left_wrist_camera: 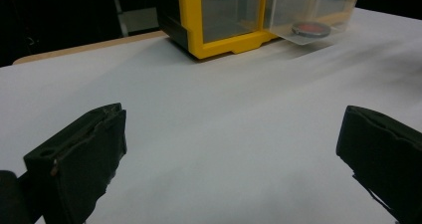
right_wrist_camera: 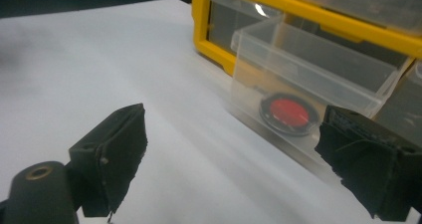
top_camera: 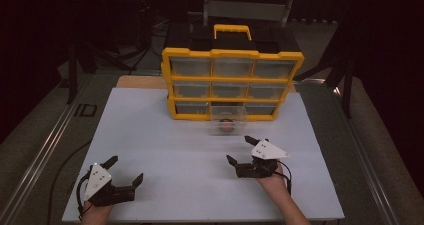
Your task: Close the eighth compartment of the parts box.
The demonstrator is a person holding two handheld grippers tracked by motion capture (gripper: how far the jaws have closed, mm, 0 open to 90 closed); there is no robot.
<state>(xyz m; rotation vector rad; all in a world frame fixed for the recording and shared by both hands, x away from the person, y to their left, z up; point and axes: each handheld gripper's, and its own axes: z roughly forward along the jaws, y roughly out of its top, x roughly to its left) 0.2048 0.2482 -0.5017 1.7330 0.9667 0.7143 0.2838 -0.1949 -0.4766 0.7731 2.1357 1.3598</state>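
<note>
Drawer out, both my claws spread wide and empty.
Clear drawer sticks out of the yellow cabinet's bottom middle slot, red-and-black disc inside. Right gripper is near it, left gripper well apart. Thin slick plastic, likely light: pinch the front wall. No readable labels.

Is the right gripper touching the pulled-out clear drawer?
Apart. The high view shows bare white table between the right gripper and the pulled-out clear drawer, which holds a red-and-black disc. The gripper's jaws stand open, holding nothing.
</note>
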